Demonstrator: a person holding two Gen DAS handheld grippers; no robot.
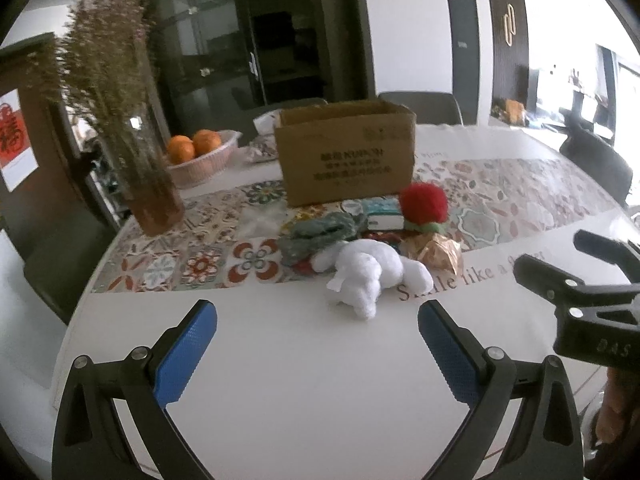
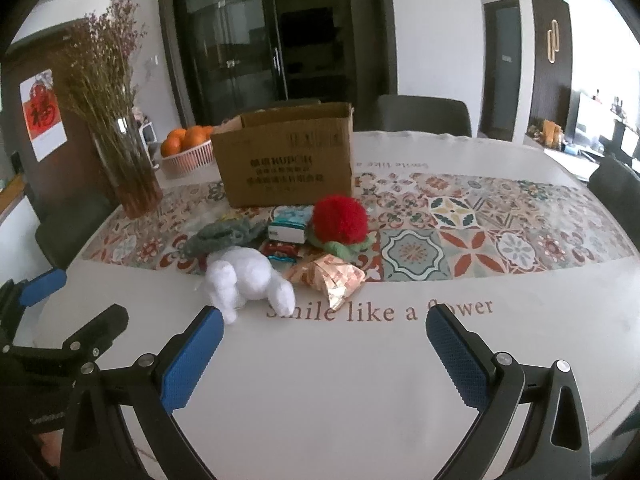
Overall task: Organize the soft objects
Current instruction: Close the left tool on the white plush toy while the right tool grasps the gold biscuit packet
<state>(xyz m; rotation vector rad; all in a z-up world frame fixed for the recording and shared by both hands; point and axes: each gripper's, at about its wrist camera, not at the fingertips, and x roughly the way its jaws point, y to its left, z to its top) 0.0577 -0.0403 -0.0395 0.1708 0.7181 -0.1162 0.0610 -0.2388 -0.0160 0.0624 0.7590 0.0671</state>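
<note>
A white plush toy [image 1: 366,276] [image 2: 248,276] lies on the table at the near edge of a small pile. Behind it are a grey-green knitted piece [image 1: 320,232] [image 2: 224,236], a red fluffy strawberry plush [image 1: 423,204] [image 2: 339,220], a small book-like box [image 1: 384,214] [image 2: 290,226] and a shiny gold-pink wrapper [image 1: 434,254] [image 2: 332,276]. An open cardboard box [image 1: 346,152] [image 2: 286,156] stands behind the pile. My left gripper [image 1: 318,344] is open and empty, just short of the white plush. My right gripper [image 2: 324,356] is open and empty, to the right of the plush.
A glass vase of dried flowers [image 1: 152,184] [image 2: 128,172] stands at the left. A basket of oranges [image 1: 200,156] [image 2: 186,152] sits behind it. Dark chairs [image 2: 424,114] ring the table. The patterned runner [image 2: 480,232] stretches right. The right gripper shows in the left wrist view [image 1: 580,280].
</note>
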